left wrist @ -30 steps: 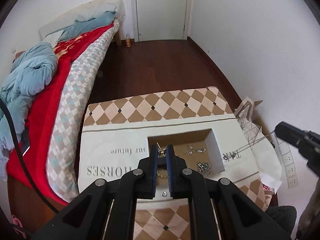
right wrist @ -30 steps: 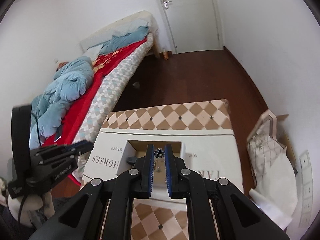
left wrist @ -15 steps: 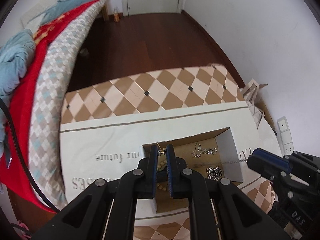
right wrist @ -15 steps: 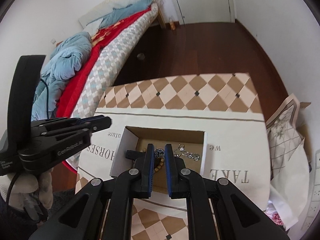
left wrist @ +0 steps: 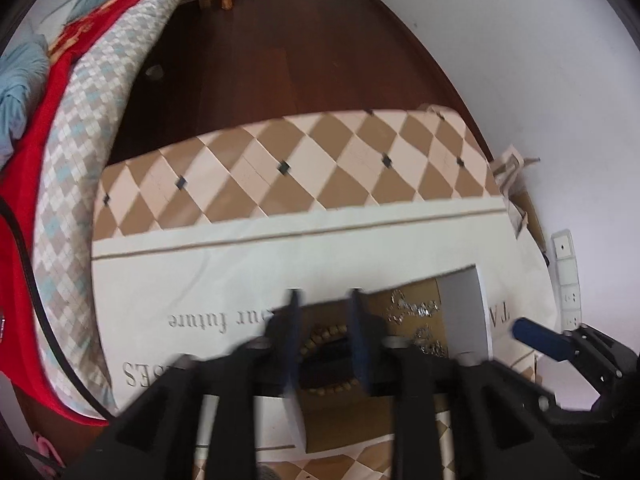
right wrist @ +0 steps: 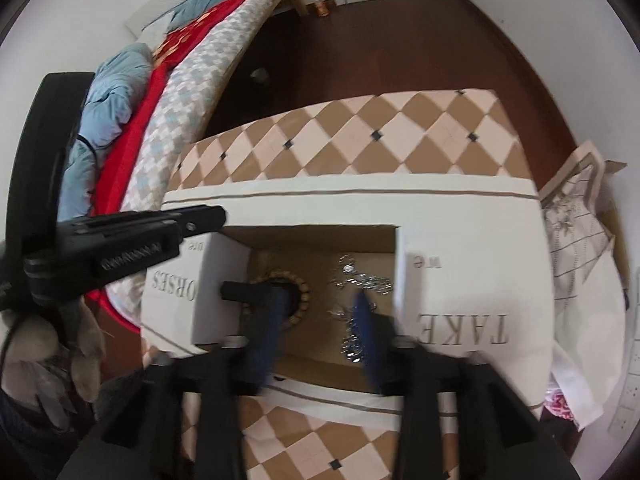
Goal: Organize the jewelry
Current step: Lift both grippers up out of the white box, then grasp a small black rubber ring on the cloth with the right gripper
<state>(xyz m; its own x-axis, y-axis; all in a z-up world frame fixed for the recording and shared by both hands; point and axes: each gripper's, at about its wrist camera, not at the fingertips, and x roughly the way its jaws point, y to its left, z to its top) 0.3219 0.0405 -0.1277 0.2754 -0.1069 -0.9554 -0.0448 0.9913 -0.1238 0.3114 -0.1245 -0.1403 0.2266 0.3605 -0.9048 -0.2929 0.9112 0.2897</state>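
An open cardboard box (right wrist: 208, 292) with white walls sits on a white printed cloth; it also shows in the left wrist view (left wrist: 464, 312). Inside lie a wooden bead bracelet (right wrist: 302, 286), also in the left wrist view (left wrist: 324, 332), and silver chain jewelry (right wrist: 362, 276), also in the left wrist view (left wrist: 412, 308). My left gripper (left wrist: 325, 312) is open over the bracelet. My right gripper (right wrist: 320, 308) is open above the box, empty. The left gripper's arm (right wrist: 120, 248) shows at the left of the right wrist view.
The cloth (left wrist: 200, 276) lies on a table with a brown and cream diamond pattern (left wrist: 304, 164). A bed with a red blanket (left wrist: 44, 128) runs along the left. A wall and a bag (right wrist: 576, 216) stand to the right.
Both grippers have opened and dropped closer over the box. The silver chain that hung between them now lies in the box.
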